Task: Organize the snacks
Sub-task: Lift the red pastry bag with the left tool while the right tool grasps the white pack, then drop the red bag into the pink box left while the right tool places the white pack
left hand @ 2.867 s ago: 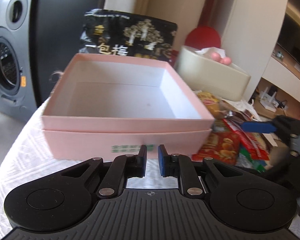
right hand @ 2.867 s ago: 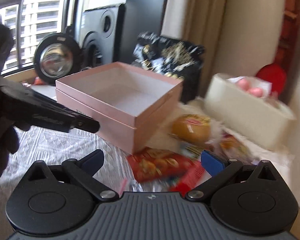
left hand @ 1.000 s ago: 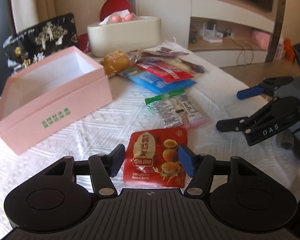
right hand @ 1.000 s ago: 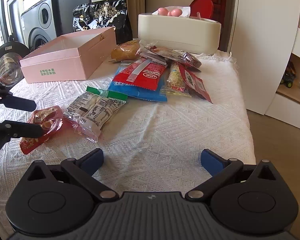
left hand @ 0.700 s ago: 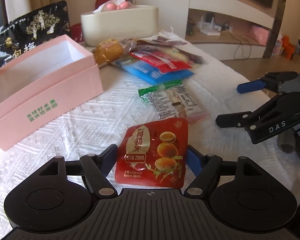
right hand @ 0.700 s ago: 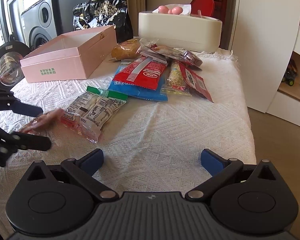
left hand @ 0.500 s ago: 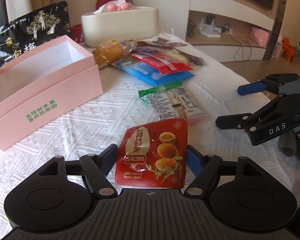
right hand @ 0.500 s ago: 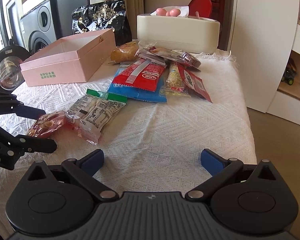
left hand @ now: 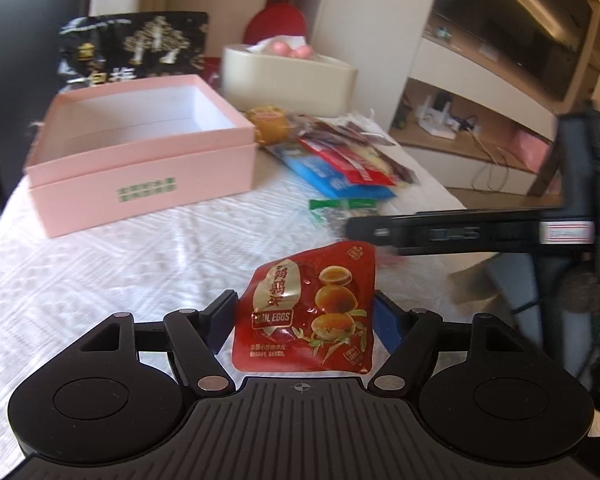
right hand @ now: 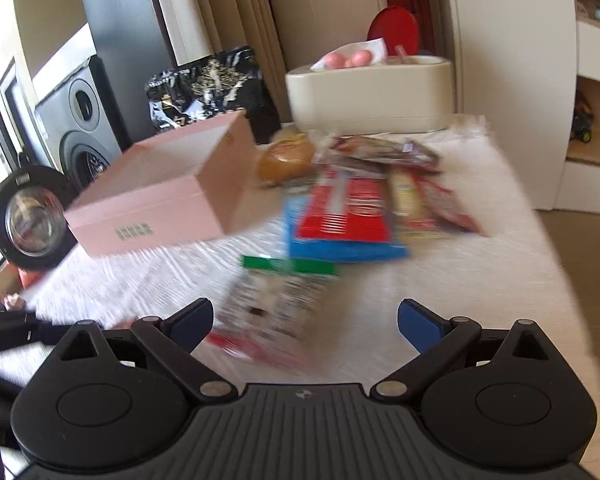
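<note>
A red quail-egg pack [left hand: 312,280] stands upright between the fingers of my left gripper [left hand: 304,310], lifted clear of the white tablecloth [left hand: 120,272]. The jaws are closing and both blue pads touch the pack's edges. An open pink box [left hand: 140,184] lies ahead to the left, with nothing inside. My right gripper [right hand: 304,314] is open and holds nothing. It hovers over a blurred green-topped packet [right hand: 276,296]. Its black finger [left hand: 440,234] crosses the right of the left wrist view. Beyond lie several more snack packs [right hand: 344,212].
A cream tissue box [left hand: 288,80] and a black foil bag [left hand: 136,48] stand behind the pink box [right hand: 168,216]. A round bun pack [right hand: 286,156] lies beside the box. A grey speaker [right hand: 80,120] stands at the left. The table's edge [right hand: 556,248] drops off at the right.
The quail-egg pack lay flat between my left fingers; now it is gripped, raised and swung toward the pink box. My right gripper has moved forward over the green-topped packet.
</note>
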`<state>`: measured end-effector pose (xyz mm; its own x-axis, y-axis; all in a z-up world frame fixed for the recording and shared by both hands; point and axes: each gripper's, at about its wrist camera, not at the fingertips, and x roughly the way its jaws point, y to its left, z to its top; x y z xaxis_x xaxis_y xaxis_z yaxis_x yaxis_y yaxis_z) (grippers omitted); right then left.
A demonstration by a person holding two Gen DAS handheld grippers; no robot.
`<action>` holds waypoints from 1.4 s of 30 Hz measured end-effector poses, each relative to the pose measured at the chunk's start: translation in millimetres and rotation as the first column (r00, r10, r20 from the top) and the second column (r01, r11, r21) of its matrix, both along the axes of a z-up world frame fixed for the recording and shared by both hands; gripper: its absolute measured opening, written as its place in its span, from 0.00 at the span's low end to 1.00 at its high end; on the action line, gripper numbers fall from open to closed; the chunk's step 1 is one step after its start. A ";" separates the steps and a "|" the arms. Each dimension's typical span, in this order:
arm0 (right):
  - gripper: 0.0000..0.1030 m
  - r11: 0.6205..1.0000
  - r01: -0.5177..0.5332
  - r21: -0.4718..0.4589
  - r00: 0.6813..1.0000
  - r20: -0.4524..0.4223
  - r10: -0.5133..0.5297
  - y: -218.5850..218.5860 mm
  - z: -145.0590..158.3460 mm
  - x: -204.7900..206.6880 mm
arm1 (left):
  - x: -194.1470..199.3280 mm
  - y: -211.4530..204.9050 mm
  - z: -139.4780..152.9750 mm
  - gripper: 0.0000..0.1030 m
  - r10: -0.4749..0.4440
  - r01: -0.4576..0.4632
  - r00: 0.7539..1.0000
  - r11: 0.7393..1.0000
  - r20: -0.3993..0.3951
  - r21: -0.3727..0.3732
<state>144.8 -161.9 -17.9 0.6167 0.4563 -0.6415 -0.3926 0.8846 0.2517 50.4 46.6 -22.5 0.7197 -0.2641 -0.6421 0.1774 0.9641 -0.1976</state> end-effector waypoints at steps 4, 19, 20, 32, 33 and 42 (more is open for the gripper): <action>0.70 0.995 0.006 -0.098 1.000 0.004 -0.006 29.7 -8.3 4.0 | -7.3 4.6 1.1 0.74 0.034 -0.034 0.999 0.999 -0.006 0.013; 0.63 0.991 -0.093 -0.095 0.967 0.228 0.113 -42.6 66.2 -75.2 | -8.7 33.8 52.4 0.74 0.117 -0.107 0.979 0.992 0.168 -0.068; 0.63 0.992 -0.091 -0.092 0.962 0.250 0.112 -43.6 69.6 -78.3 | 0.2 40.1 63.2 0.74 0.150 -0.139 0.966 0.988 0.210 -0.065; 0.63 0.991 -0.088 -0.099 0.965 0.238 0.110 -42.6 62.8 -75.2 | 169.3 114.7 73.5 0.72 0.359 -0.333 0.923 0.925 0.137 -0.183; 0.63 0.991 -0.079 -0.103 0.966 0.238 0.102 -43.6 62.3 -73.0 | 166.8 116.2 69.7 0.71 0.369 -0.335 0.915 0.920 0.162 -0.203; 0.63 0.989 -0.071 -0.131 0.967 0.235 0.101 -25.0 63.7 -44.4 | 104.9 123.8 57.8 0.71 0.384 -0.334 0.901 0.911 0.200 -0.242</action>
<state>100.5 -186.9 45.8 0.7211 0.4427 -0.5330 -0.5043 0.8628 0.0343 155.3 170.4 35.3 0.9138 -0.0614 -0.4016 -0.1078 0.9164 -0.3855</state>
